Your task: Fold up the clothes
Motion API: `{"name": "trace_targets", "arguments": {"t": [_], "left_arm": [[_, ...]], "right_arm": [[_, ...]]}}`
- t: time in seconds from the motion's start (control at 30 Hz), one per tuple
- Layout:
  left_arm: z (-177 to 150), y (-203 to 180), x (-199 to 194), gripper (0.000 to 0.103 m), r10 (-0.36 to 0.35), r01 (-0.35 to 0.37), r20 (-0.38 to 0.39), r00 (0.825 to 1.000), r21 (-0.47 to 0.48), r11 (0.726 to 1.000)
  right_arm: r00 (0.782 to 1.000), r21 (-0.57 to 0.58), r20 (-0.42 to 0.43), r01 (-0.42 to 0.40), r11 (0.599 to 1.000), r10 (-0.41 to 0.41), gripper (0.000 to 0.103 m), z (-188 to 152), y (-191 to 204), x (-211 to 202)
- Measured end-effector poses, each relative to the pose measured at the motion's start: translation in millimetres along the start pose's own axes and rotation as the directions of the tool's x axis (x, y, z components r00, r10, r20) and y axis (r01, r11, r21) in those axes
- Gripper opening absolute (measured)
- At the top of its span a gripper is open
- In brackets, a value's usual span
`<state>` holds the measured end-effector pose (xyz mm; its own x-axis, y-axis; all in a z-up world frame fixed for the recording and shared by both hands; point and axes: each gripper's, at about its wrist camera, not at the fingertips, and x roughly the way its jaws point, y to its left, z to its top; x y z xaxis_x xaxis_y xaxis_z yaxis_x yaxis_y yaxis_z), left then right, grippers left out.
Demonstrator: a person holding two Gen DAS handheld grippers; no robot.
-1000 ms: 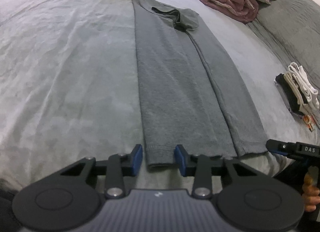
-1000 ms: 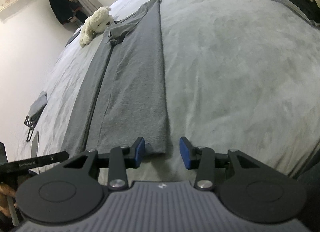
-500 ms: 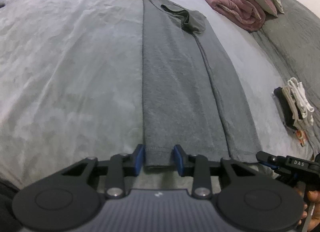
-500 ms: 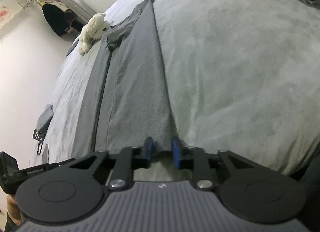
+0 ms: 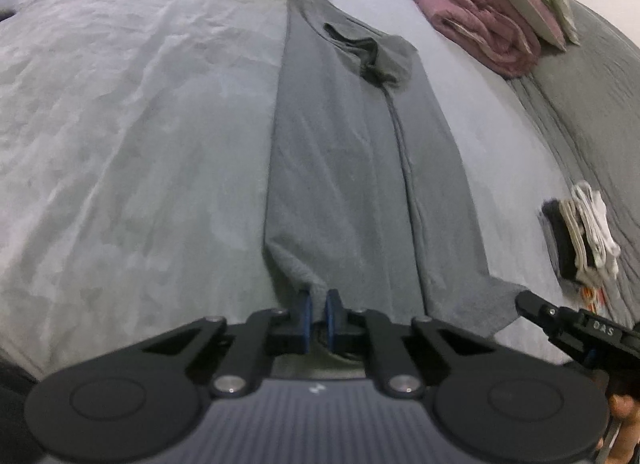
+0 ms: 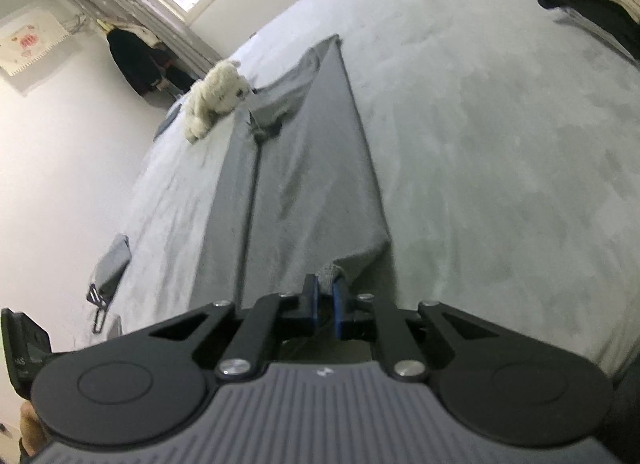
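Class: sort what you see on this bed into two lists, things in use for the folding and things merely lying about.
In use: grey T-shirt; left gripper; right gripper, both clamped on its hem.

Lying about: plush toy; pink quilt; stack of folded clothes.

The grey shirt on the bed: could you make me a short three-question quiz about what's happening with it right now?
1. True or false: both grippers are shut on the hem of the grey shirt.
2. Which sits beyond the shirt's collar? A) stuffed toy B) lamp C) shoe
3. Fill in: the left gripper pinches the hem's left corner; the right gripper pinches its ____ corner.

Key: 1 true; 2 A; 3 right.
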<state>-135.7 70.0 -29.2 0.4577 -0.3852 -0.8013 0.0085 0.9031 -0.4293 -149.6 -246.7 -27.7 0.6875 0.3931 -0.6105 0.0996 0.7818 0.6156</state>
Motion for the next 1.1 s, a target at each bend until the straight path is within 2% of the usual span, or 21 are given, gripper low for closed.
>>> {"name": "trace_targets", "arguments": {"t": [0.23, 0.5, 0.63, 0.87, 1.1], "left_arm": [[29.3, -4.4, -1.0, 0.006, 0.058, -0.054, 0.047, 0.997, -0.068, 0.996], [77.1, -18.5, 7.8, 0.006, 0.070, -0.062, 0.114, 0.991, -0.070, 0.996], [103.2, -23.7, 23.7, 0.006, 0.078, -0.071, 0.123, 0.989, -0.061, 0.996], [139.0, -26.6, 54.3, 0.006, 0.135, -0.130, 0.136, 0.981, -0.046, 0.990], [167.4, -26.5, 70.5, 0.006, 0.120, -0.112, 0.154, 0.981, -0.060, 0.992]], "right_arm": [[0.999, 0.020, 0.026, -0.034, 0.999, 0.034, 0.011, 32.8, 9.7, 16.7], [0.998, 0.014, 0.050, -0.044, 0.999, 0.044, 0.011, 73.6, 17.4, 37.8], [0.999, 0.010, 0.038, -0.030, 1.000, 0.029, 0.011, 92.0, 16.5, 59.5], [1.000, 0.030, 0.004, 0.001, 1.000, -0.001, 0.011, 116.4, 7.9, 92.2], [1.000, 0.051, -0.002, 0.005, 0.999, -0.005, 0.011, 144.9, 2.9, 114.6]]}}
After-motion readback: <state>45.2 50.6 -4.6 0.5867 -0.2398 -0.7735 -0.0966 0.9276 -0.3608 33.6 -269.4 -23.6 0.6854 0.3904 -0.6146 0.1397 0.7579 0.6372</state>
